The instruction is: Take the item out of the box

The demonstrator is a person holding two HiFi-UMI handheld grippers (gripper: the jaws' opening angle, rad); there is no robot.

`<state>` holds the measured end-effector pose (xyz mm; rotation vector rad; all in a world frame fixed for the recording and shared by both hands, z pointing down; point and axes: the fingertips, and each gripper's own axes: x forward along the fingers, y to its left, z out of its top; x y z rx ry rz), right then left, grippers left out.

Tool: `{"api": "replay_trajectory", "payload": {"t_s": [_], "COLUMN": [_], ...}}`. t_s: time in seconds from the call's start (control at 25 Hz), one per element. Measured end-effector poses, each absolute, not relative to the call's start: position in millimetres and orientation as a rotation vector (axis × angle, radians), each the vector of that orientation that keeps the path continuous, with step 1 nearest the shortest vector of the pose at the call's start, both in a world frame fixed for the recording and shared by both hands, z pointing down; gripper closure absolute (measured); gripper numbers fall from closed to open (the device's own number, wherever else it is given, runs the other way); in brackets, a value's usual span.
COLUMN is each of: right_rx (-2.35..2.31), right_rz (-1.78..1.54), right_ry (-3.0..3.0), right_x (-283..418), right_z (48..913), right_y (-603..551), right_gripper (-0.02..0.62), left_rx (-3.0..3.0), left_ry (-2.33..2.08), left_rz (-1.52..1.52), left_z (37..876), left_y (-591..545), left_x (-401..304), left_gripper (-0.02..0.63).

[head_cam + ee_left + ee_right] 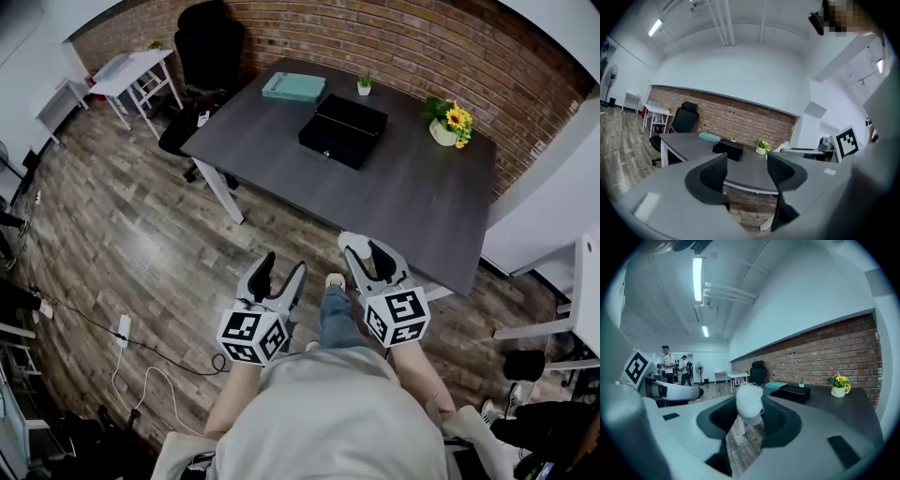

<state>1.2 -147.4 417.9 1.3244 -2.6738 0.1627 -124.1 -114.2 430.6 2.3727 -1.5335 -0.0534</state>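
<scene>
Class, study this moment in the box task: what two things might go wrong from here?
The soft white fluffy item sits only near the tips of the right gripper, short of the table; it might slip to the wooden floor.
The black box looks closed; working it with only the open, empty left gripper might push it toward the flower pot.

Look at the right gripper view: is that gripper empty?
No, the right gripper is shut on a white puff that sits between its jaws.
</scene>
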Motion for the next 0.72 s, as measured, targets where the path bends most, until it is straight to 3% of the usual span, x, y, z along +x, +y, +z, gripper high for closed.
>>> {"api": "replay_trajectory", "payload": {"t_s": [0.72], "right_rx": [1.348], "right_rz": [0.161], "right_ry": [-2.677], "right_x": [6.5], "right_z": [415.5], "right_y": [-150.0], "right_gripper": [0.442], "left_rx": [2.368], "left_ry": [-1.527], "left_rz": [-0.046], "left_z": [433.9], "left_y": [-115.2], "left_x": [-123.8], "left_gripper": [0.336]}}
